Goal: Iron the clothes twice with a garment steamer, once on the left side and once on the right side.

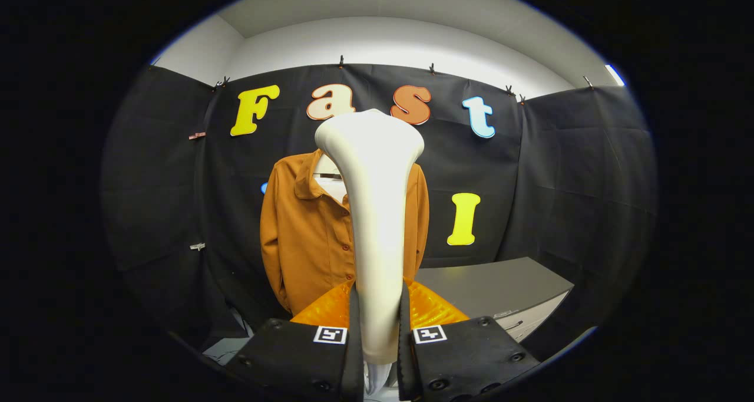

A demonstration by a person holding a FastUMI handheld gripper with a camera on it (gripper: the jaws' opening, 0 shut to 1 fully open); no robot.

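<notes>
Booth backdrop, brown shirt (306,237) (hanging), tool (378,325) gripping white steamer (377,213)

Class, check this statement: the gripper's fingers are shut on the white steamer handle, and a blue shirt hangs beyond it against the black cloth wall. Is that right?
Not quite. The shirt is orange-brown, not blue. The rest holds: in the gripper view the gripper is shut on the white steamer, both fingers pressing its handle, with the shirt hanging beyond it against the black cloth wall.
</notes>
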